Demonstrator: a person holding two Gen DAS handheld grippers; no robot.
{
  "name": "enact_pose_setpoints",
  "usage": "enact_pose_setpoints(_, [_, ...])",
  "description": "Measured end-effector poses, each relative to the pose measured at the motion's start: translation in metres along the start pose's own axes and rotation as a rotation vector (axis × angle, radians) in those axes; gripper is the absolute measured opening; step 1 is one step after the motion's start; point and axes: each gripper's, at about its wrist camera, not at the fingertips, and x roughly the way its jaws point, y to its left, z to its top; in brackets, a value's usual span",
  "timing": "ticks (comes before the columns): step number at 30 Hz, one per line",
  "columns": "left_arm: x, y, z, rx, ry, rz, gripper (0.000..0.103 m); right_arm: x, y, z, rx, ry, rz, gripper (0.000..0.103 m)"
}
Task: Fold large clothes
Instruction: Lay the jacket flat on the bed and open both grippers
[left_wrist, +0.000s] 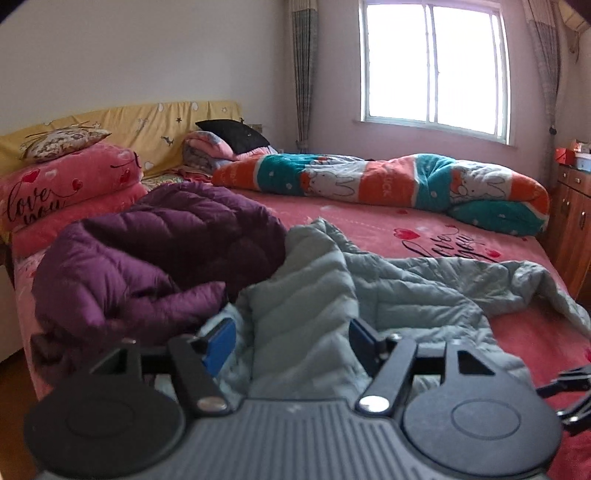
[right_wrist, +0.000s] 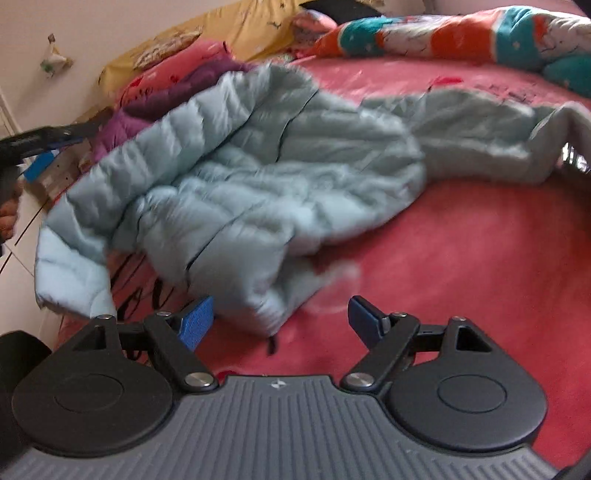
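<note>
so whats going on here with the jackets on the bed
A person holding tongs in each hand is about to fold the pale blue puffer jacket, which lies crumpled on the pink bed. The left tongs are open with a fold of the jacket bunched between the pads, not clamped. The right tongs are open too, hovering at the jacket's near edge and holding nothing. A purple jacket lies in a heap beside it, untouched. No fold has been made yet.

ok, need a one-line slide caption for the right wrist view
Right gripper, fingers open, hovers over the red bedsheet at the edge of a crumpled pale blue puffer jacket.
</note>
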Motion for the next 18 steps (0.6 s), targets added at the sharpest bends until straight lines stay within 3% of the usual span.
enact_pose_setpoints(3, [-0.015, -0.001, -0.01, -0.049, 0.003, -0.008, 0.072, 0.012, 0.021, -0.001, -0.034, -0.008, 0.044, 0.1])
enact_pose_setpoints(9, [-0.043, -0.001, -0.034, -0.076, 0.039, 0.011, 0.073, 0.036, 0.041, 0.015, -0.078, -0.068, 0.041, 0.1])
enact_pose_setpoints(11, [-0.05, 0.003, -0.038, -0.095, 0.045, 0.025, 0.073, 0.046, 0.046, 0.02, -0.067, -0.069, 0.046, 0.096])
enact_pose_setpoints(12, [-0.054, 0.005, -0.039, -0.107, 0.046, 0.034, 0.074, 0.051, 0.046, 0.021, -0.057, -0.057, 0.056, 0.089])
enact_pose_setpoints(15, [-0.062, 0.011, -0.041, -0.136, 0.048, 0.05, 0.075, 0.064, 0.05, 0.021, -0.028, -0.001, 0.045, 0.053])
enact_pose_setpoints(18, [-0.069, 0.013, -0.042, -0.138, 0.053, 0.056, 0.075, 0.059, 0.044, 0.025, 0.095, 0.039, 0.083, 0.032])
